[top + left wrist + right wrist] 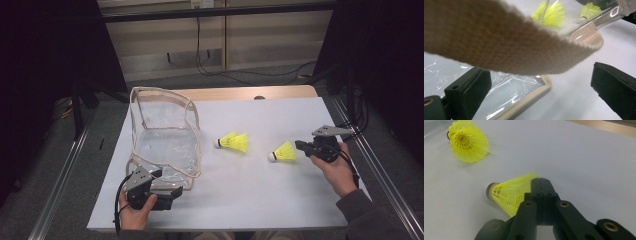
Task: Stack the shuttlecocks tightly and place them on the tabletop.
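Two grippers work: the left gripper (167,192), jaws apart, sits at the floppy clear bag (165,135), best held by its stiff webbing rim (529,50). The right gripper (541,185) pinches the featherlight shuttlecock (509,192) by its fragile skirt.

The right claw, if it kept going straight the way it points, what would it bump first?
Probably the nearer yellow shuttlecock: its skirt lies right at the tips of the right claw, whose jaws are pressed together.
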`<state>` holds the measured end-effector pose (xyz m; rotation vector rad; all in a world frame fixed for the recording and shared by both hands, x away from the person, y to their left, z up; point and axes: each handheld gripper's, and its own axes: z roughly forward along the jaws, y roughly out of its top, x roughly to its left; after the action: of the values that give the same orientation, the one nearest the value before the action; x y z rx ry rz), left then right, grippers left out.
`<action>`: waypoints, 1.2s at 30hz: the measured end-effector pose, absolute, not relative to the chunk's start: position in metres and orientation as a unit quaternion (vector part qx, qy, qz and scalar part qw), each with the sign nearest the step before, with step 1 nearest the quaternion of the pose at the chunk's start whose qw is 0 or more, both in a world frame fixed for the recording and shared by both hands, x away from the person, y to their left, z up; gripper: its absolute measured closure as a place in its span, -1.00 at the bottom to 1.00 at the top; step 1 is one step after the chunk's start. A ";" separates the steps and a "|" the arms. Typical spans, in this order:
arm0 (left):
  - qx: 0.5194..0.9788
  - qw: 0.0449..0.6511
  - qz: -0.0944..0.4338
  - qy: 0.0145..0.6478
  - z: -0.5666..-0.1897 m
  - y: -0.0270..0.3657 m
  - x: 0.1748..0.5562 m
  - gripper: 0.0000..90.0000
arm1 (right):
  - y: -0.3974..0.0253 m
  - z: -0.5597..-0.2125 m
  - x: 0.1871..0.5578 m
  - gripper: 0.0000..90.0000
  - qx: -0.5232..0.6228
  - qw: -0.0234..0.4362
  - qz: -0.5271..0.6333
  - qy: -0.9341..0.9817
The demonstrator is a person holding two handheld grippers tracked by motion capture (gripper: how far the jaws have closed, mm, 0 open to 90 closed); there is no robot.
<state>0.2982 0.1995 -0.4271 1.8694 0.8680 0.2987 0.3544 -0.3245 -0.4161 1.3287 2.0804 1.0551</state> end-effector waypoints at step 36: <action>0.775 0.505 0.125 0.358 -0.427 0.200 0.298 -0.93 | -0.310 -0.427 0.348 -0.06 0.489 0.181 0.415 0.746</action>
<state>0.2984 0.1996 -0.4269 1.8711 0.8640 0.3027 0.3479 -0.3096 -0.4268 1.3799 2.1070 1.1720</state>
